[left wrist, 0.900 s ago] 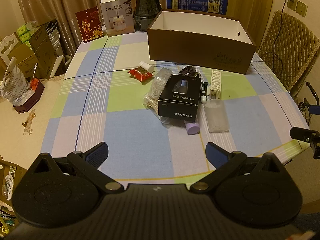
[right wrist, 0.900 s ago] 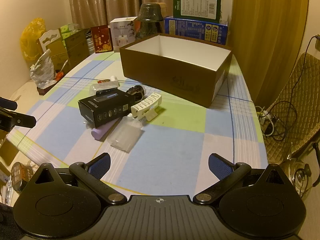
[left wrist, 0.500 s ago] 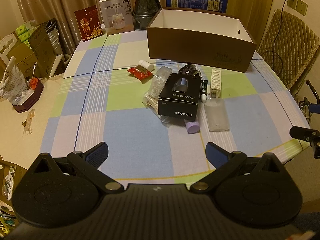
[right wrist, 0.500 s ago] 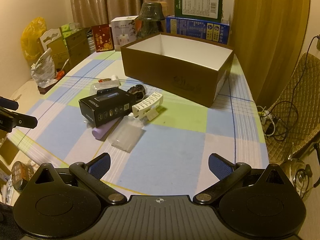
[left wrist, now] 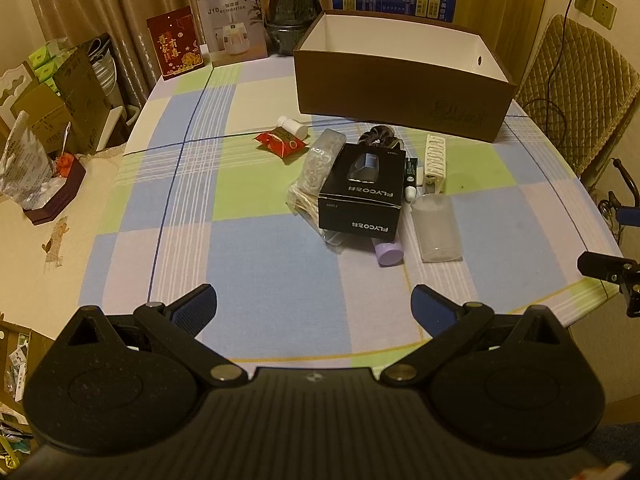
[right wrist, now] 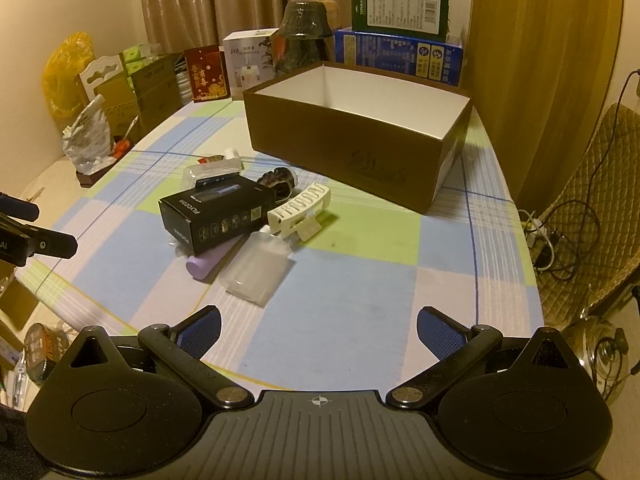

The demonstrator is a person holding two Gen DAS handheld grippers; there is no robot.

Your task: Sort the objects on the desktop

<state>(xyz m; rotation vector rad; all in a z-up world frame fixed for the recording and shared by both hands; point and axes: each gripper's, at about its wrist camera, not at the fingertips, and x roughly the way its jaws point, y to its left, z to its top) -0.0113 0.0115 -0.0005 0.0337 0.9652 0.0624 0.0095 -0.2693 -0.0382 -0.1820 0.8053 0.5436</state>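
Clutter lay mid-worktop [left wrist: 248, 264], nothing yet sorted: from left, red packet [left wrist: 281, 143], bag [left wrist: 316, 168], black box [left wrist: 362, 192], purple tube [left wrist: 387, 252], clear case [left wrist: 436, 228]. Left gripper [left wrist: 314, 304] and right gripper [right wrist: 319, 330] hovered spread, empty, over the near edge. Next probably meant reaching forward across open cloth; the brown box [left wrist: 400, 92] waited behind, apparently empty.

A: Where is the left black two-finger gripper with blue pads [left wrist: 314, 306]?

B: Above the near edge of the checked tablecloth [left wrist: 256, 256], jaws spread wide, gripping nothing.

A: And the right black two-finger gripper with blue pads [right wrist: 318, 330]?

B: Likewise over that cloth's near edge, fingers wide apart, empty, level.
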